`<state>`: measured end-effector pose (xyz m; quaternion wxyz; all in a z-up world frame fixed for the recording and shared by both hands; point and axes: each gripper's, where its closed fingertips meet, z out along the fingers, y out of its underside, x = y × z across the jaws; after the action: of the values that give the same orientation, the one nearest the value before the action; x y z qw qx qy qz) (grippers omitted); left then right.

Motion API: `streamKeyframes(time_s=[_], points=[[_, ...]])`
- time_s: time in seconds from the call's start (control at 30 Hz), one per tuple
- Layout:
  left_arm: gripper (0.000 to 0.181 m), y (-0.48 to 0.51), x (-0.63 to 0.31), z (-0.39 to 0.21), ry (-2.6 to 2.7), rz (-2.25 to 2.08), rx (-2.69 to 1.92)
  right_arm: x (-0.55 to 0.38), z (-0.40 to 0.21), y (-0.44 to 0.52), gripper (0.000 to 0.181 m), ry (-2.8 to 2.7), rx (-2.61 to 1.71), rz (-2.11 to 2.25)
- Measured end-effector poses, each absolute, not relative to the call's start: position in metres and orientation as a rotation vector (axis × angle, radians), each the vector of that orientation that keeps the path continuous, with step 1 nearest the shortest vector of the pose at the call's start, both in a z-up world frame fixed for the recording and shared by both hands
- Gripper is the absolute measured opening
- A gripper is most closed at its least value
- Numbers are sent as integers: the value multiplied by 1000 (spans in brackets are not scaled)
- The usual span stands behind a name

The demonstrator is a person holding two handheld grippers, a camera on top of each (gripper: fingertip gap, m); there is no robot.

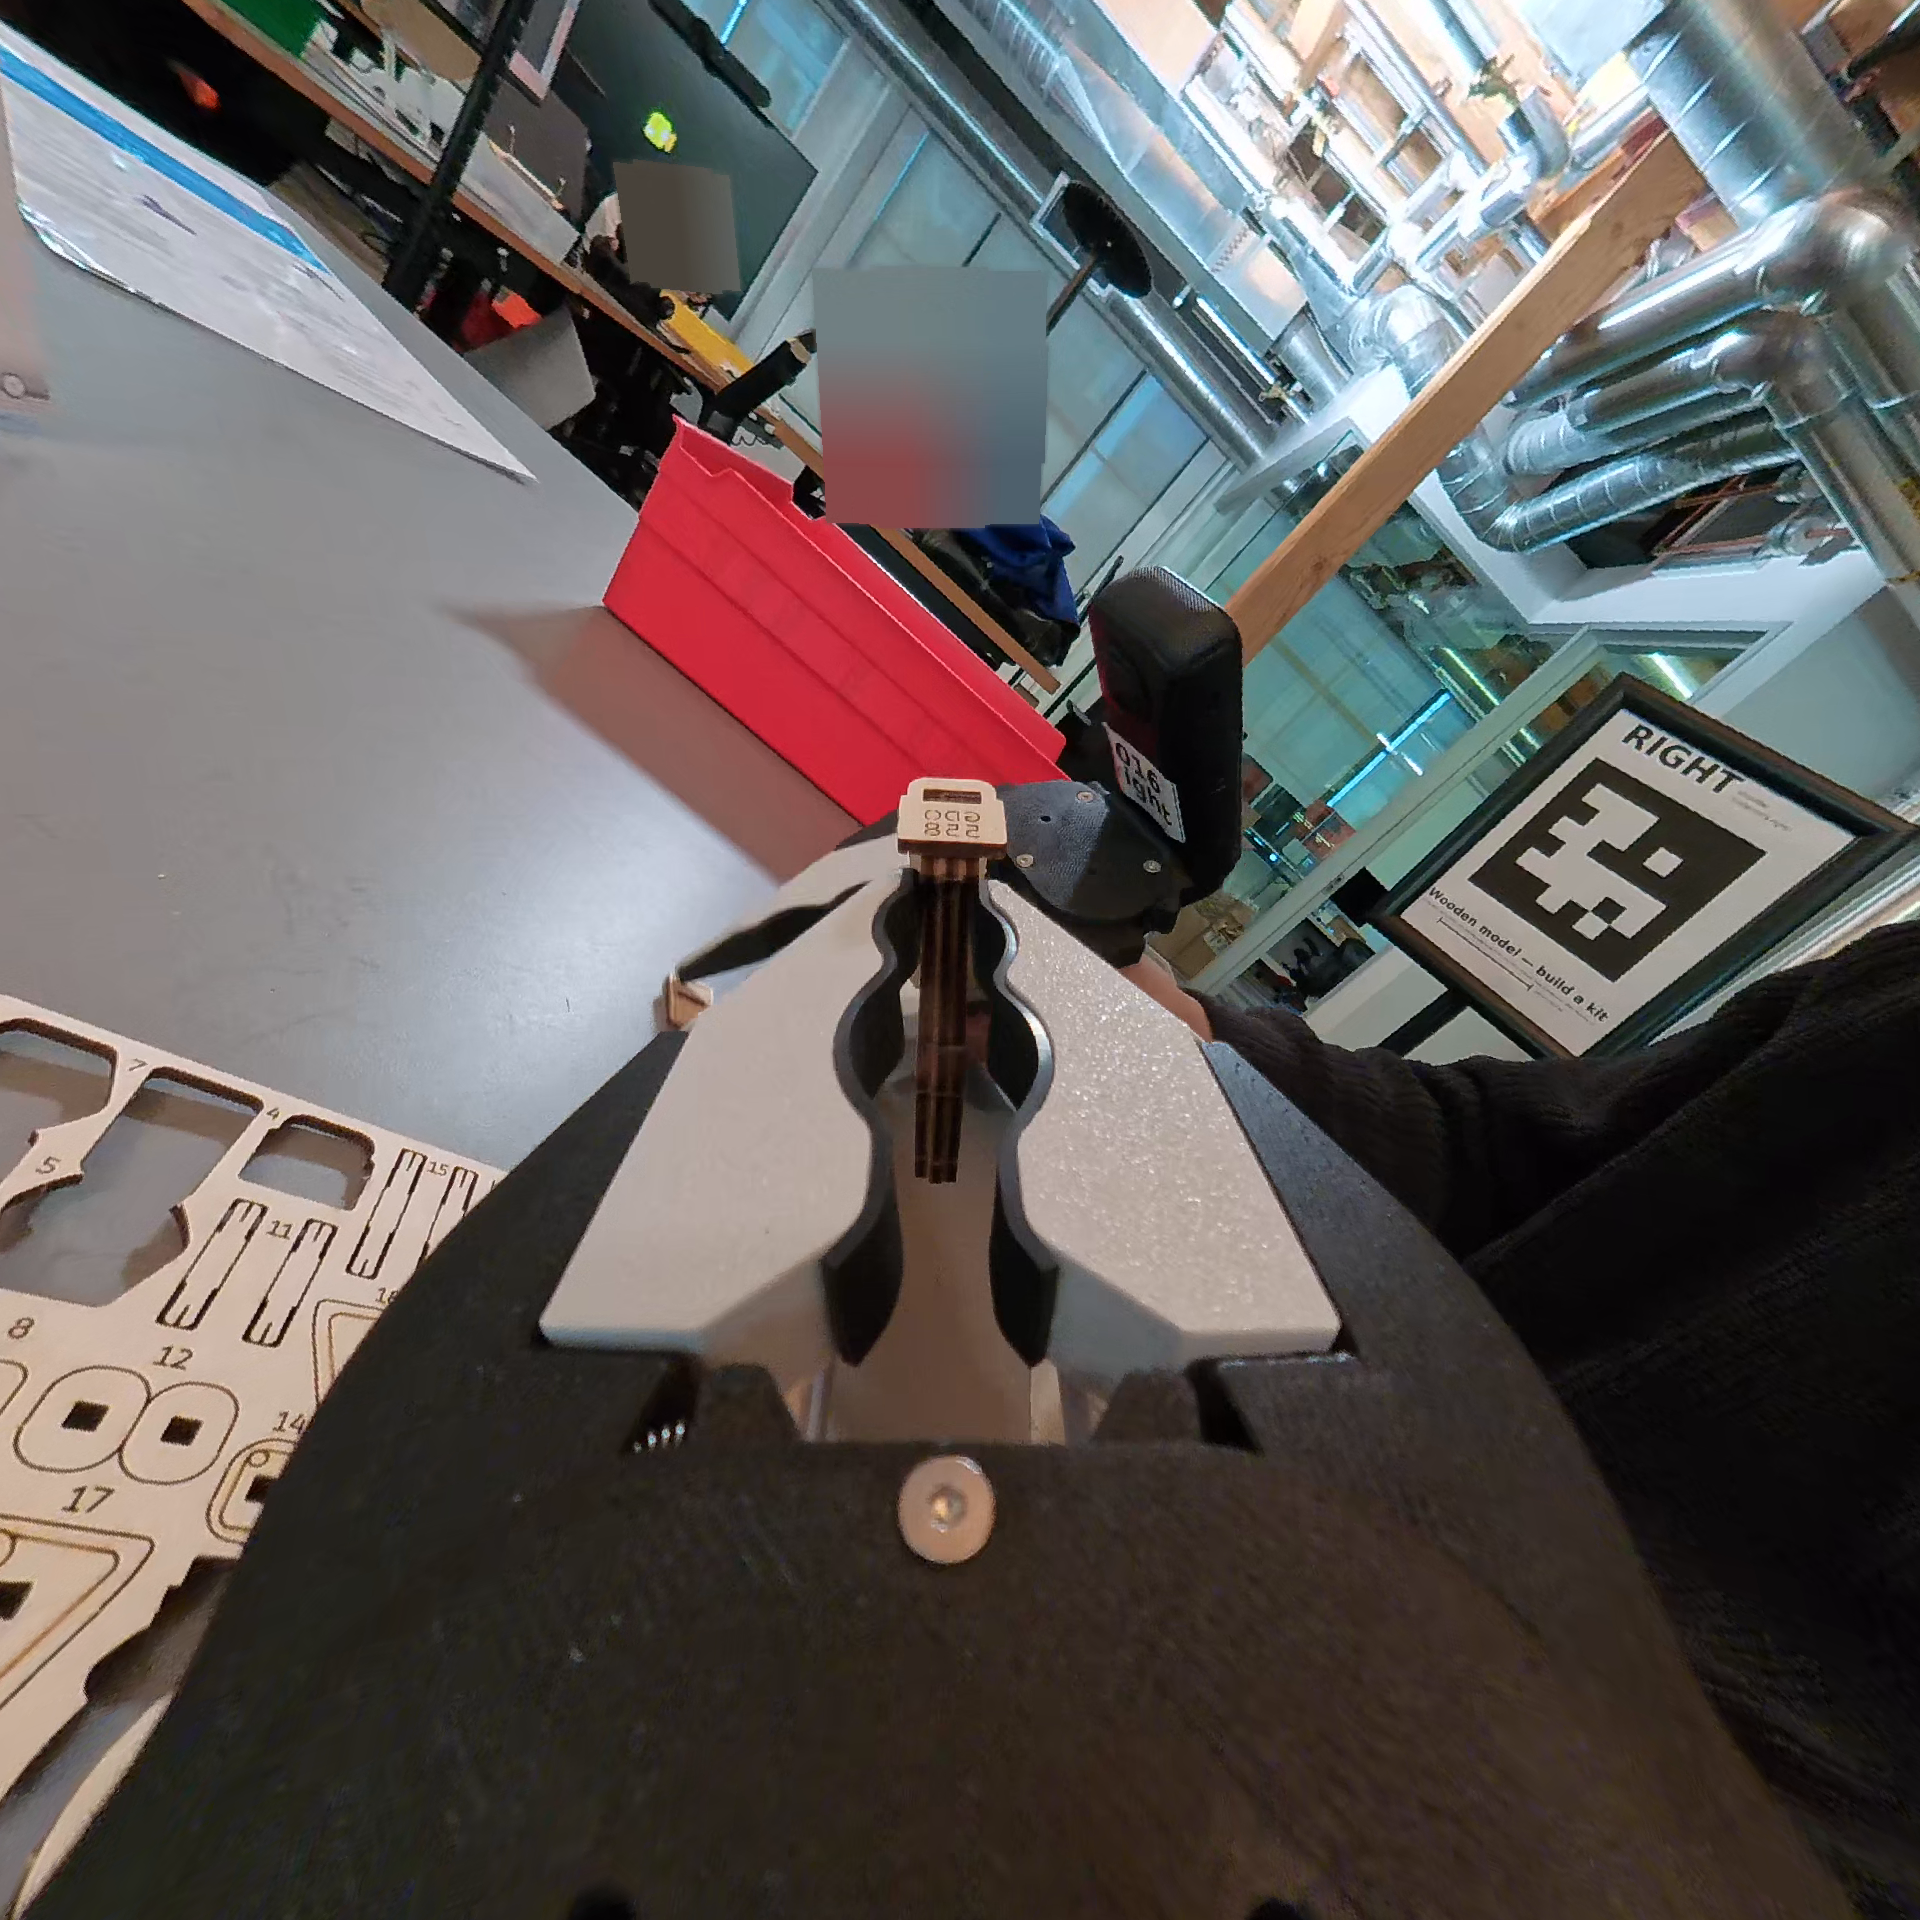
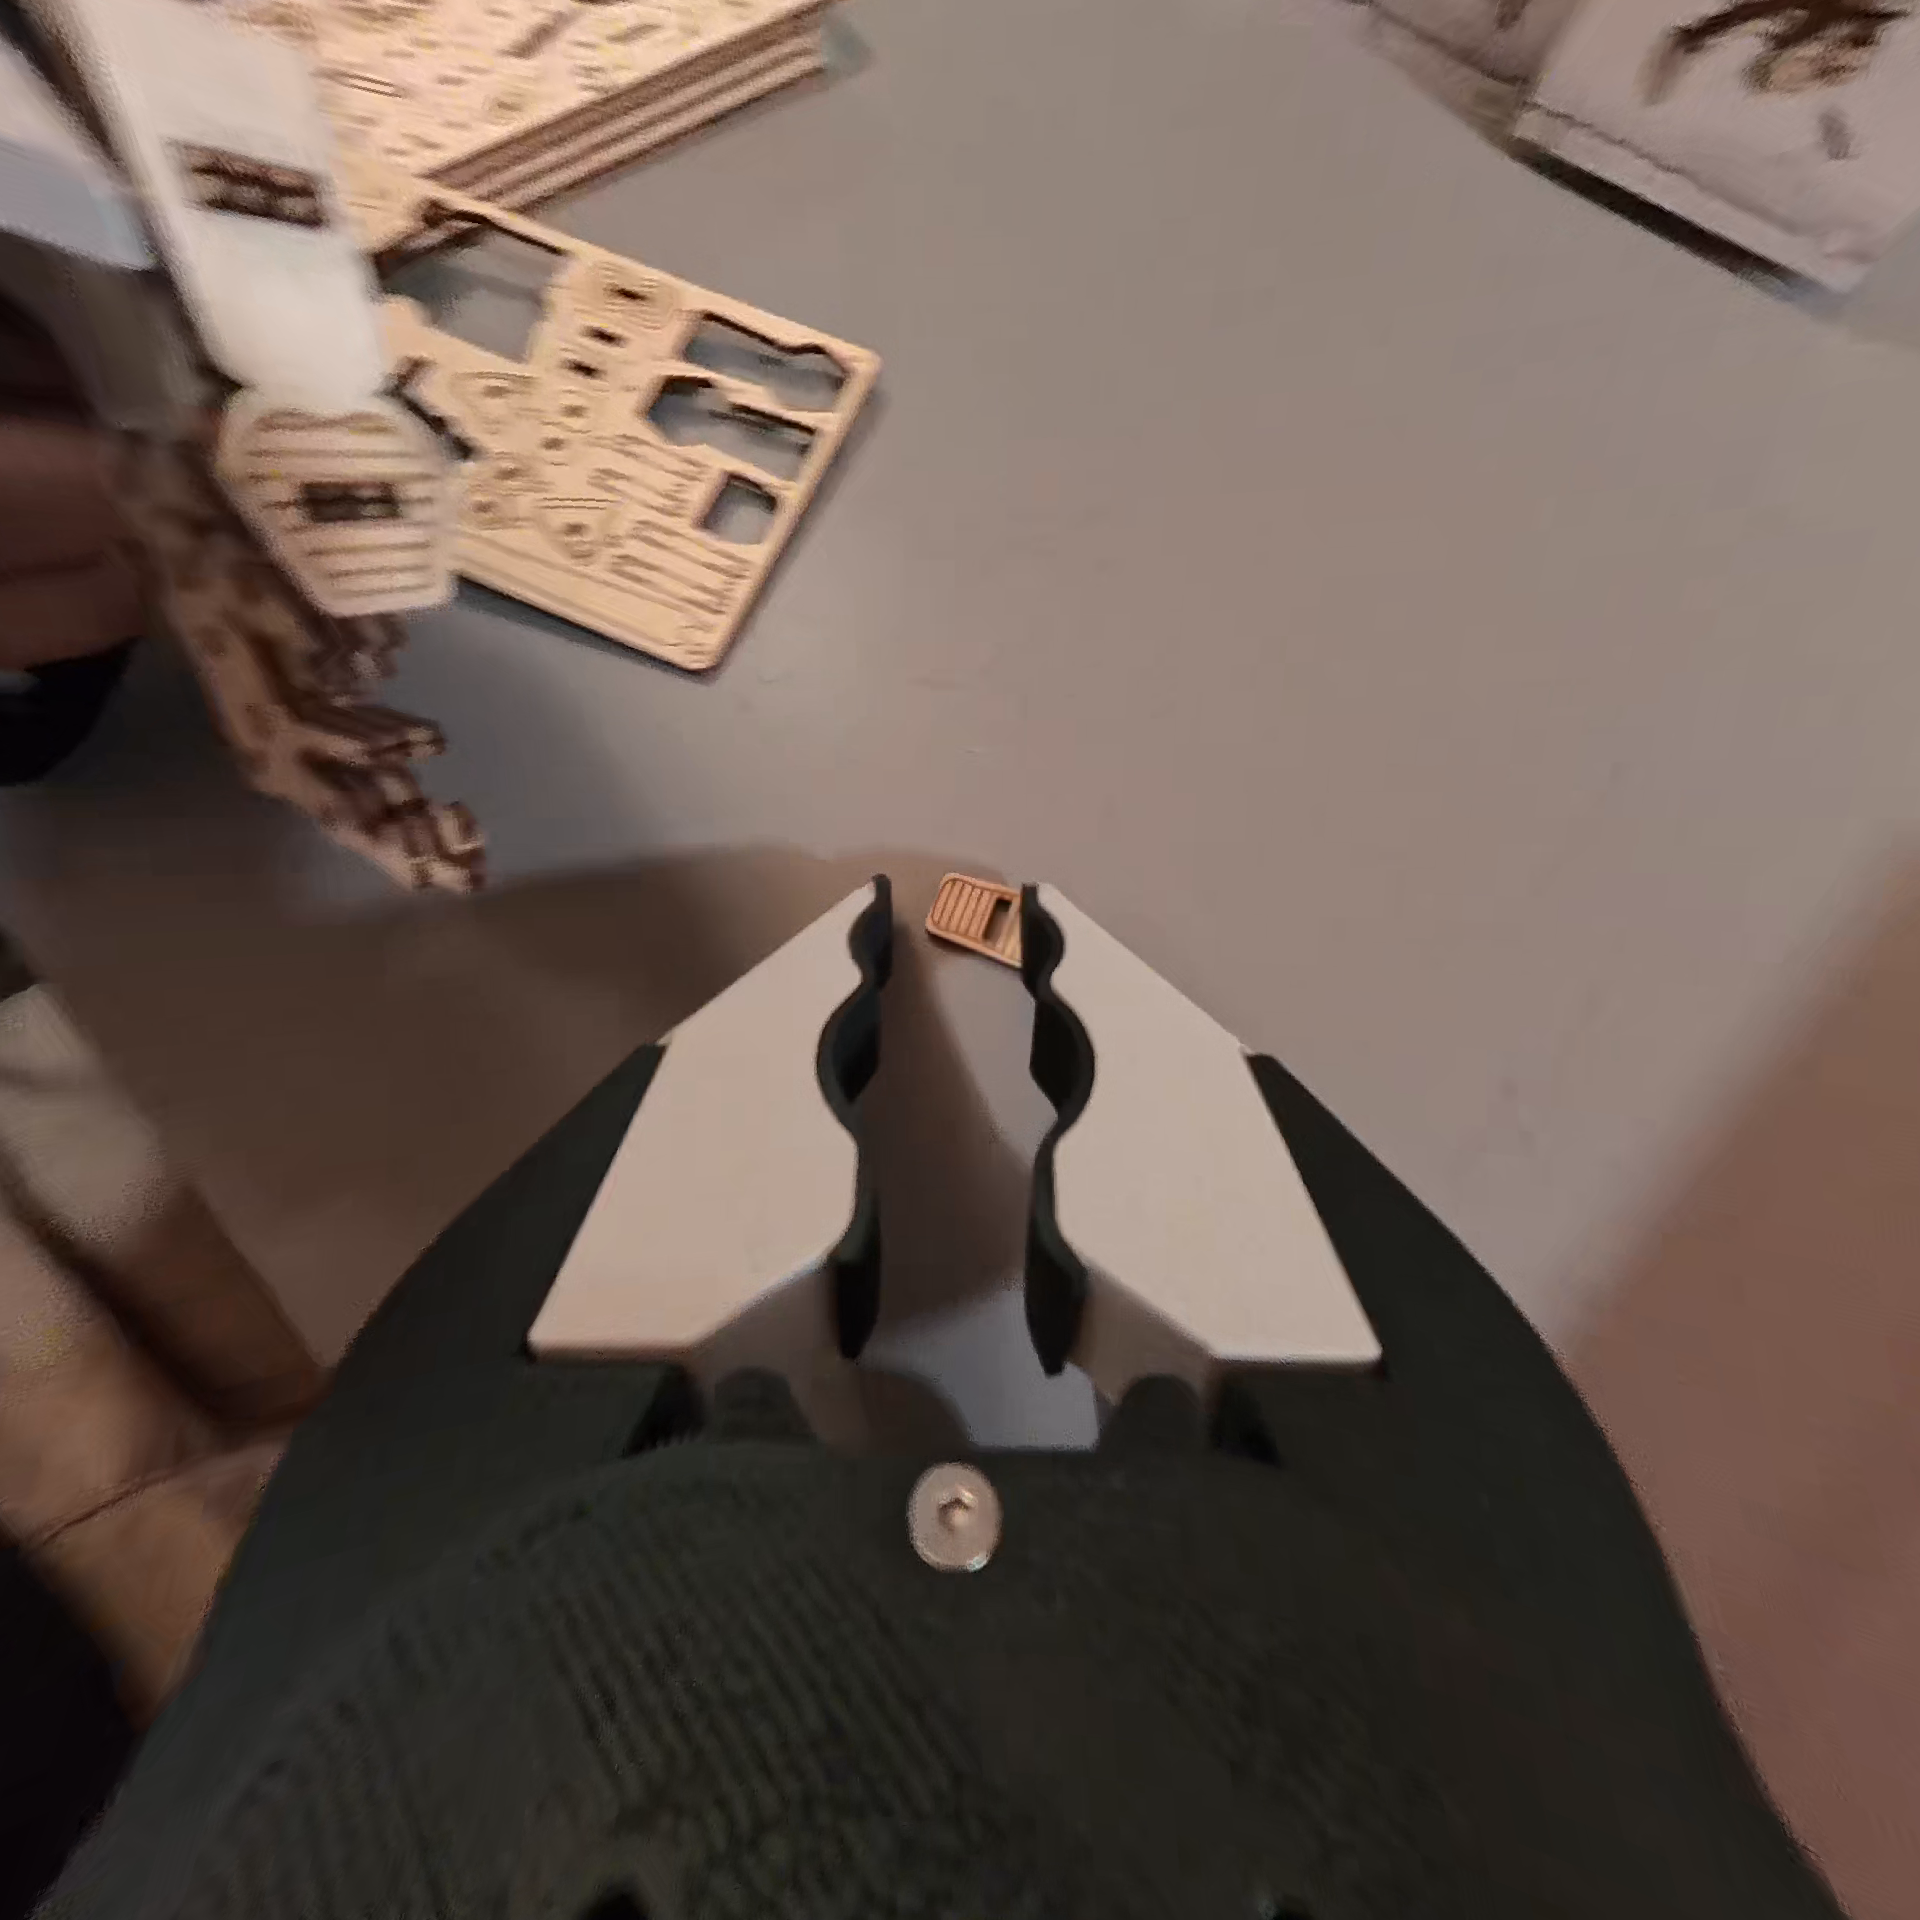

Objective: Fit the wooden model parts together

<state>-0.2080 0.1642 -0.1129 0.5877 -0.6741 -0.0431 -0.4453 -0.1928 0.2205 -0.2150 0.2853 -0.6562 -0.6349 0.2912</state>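
Two hand-held grippers work over a grey bench (image 2: 1351, 520), which carries everything else. Largest on it is a red bin (image 1: 831, 644) at the far edge, then a punched-out wooden parts sheet (image 2: 665, 478) lying flat, with a stack of further sheets (image 2: 561, 94) just behind it. The left hand-held gripper (image 1: 948, 894) is lifted off the bench and clenched on a layered wooden assembly (image 1: 940, 1039), several thin plates held edge-on between its pads with the capped end poking out past the fingertips, probably so that end stays free to receive the next part. The right hand-held gripper (image 2: 954, 904) points down at the bench with its jaws parted and nothing between them. Smallest of all, a small slatted wooden piece (image 2: 971, 920) lies flat on the bench just beyond those fingertips, partly hidden by the right-hand one; the gripper seems lined up to straddle and pick it. Blur hides whether a fingertip touches it.
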Motion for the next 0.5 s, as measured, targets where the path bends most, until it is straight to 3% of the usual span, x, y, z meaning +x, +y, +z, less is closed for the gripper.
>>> streamKeyframes(time_s=[0.2,0.5], points=[[7,163,-212,-111,-101,-1020,-1564,-192,-183,203,28,-1651,-1772,1154],[7,163,-218,-108,-138,-1050,-1530,-202,-207,173,31,-1813,-1648,943]])
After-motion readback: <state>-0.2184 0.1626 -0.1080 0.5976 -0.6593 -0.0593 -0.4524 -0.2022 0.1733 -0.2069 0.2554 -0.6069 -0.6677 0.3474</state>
